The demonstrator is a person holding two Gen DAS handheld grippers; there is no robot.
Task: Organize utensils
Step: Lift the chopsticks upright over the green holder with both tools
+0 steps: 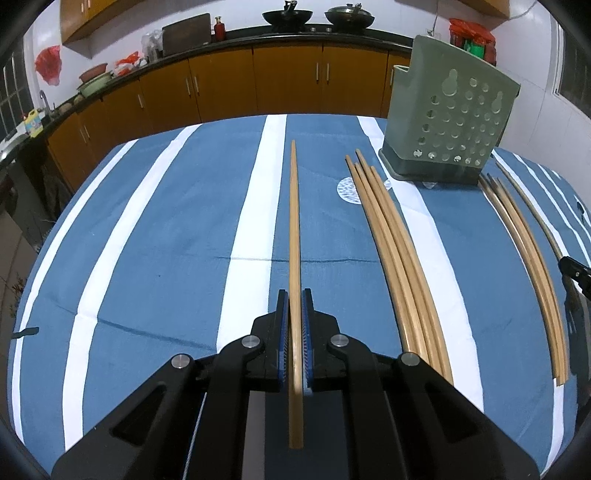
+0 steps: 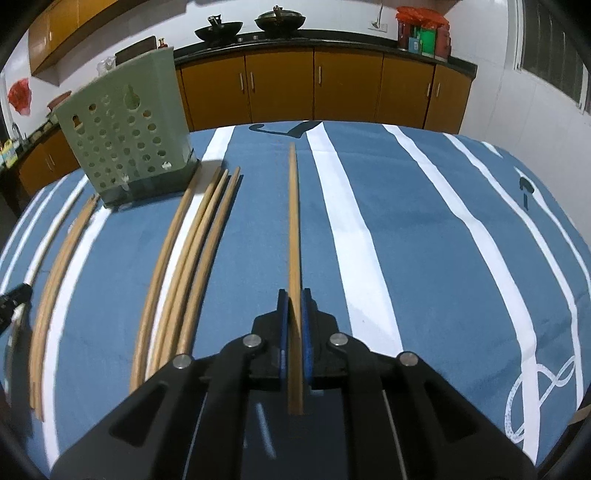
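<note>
My left gripper [image 1: 294, 297] is shut on a wooden chopstick [image 1: 294, 221] that points straight ahead over the table. My right gripper [image 2: 294, 297] is shut on another wooden chopstick [image 2: 294, 221], also pointing forward. A green perforated utensil holder [image 1: 448, 122] stands at the far right in the left wrist view and at the far left in the right wrist view [image 2: 125, 136]. Several loose chopsticks [image 1: 399, 258] lie in a bunch in front of it, also shown in the right wrist view [image 2: 184, 266]. A second bunch [image 1: 528, 266] lies further out and shows in the right wrist view too [image 2: 55, 280].
The table wears a blue cloth with white stripes [image 1: 166, 240]. Orange kitchen cabinets [image 1: 258, 81] and a dark counter with woks [image 1: 284, 16] run behind it. The tip of the other gripper [image 1: 576, 271] shows at the right edge.
</note>
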